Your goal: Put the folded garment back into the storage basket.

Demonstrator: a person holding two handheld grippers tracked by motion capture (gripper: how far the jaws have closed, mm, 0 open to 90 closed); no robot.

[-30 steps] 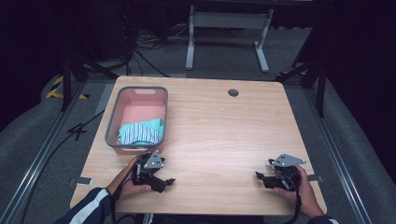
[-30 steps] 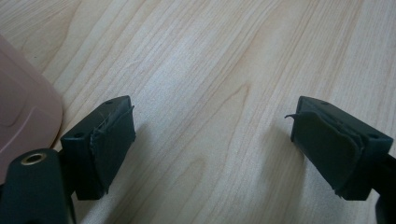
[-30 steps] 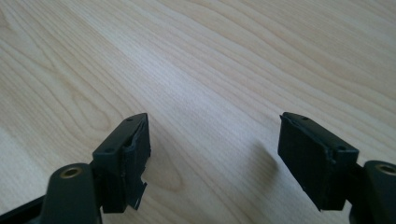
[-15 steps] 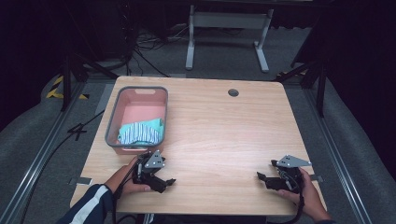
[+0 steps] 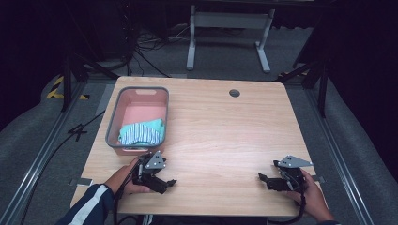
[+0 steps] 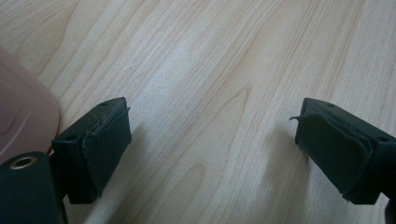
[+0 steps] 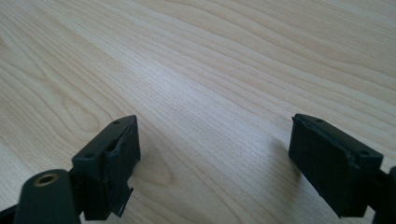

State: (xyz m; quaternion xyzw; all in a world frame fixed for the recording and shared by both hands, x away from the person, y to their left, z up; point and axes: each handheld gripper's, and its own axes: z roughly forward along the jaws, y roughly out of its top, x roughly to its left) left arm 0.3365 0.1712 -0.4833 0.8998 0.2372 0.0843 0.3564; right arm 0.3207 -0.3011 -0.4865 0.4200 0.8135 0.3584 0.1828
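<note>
A wooden table is seen; the folded cloth (striped) is held in the pink tub, nearest the left gripper. The right gripper is kept well apart, and both sets of jaws are spread wide, empty.

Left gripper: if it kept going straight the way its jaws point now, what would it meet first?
Judging by the high view, the left gripper points right across the table, along its near edge. The way looks free over bare wood until the right gripper, though depth is hard to judge.
</note>
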